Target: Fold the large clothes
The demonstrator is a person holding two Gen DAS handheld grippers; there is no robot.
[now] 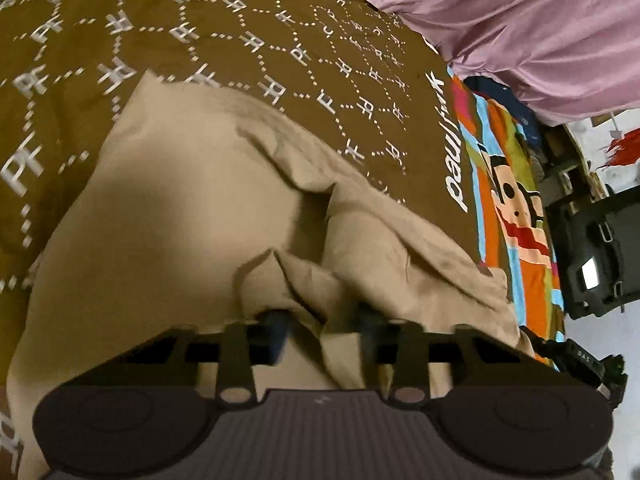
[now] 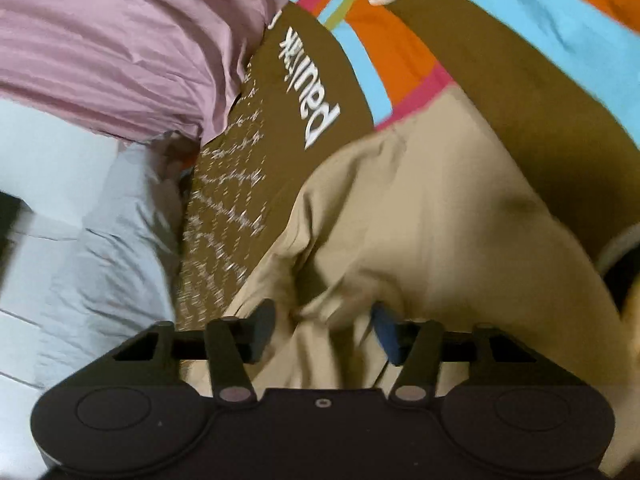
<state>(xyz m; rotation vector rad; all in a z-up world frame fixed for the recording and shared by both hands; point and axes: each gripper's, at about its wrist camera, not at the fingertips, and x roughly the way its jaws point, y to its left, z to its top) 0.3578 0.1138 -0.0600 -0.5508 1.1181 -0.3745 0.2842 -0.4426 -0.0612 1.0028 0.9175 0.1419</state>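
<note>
You are holding the left gripper (image 1: 320, 320) over the near edge of the beige garment (image 1: 180, 208), and its fingers are closing round a bunched ridge of cloth; the fabric is sitting between them, but whether the pads are actually pressing it I cannot tell, since the folds are hiding the tips. The right gripper (image 2: 320, 324) is showing the same condition: beige garment (image 2: 440, 208) is filling the gap, the fingers are standing partly apart, and a firm pinch is not confirmed. The garment is lying crumpled on the brown patterned bedspread (image 1: 240, 32), with its far corner reaching toward the middle of the bed. Risk, in my judgement: if you are lifting now, either side may be slipping out, or you may be catching several layers at once and dragging the fold askew. Farther right, the bright cartoon border (image 1: 516, 200) and the pink bedding (image 1: 520, 20) are lying near enough to snag a swung hem.
</note>
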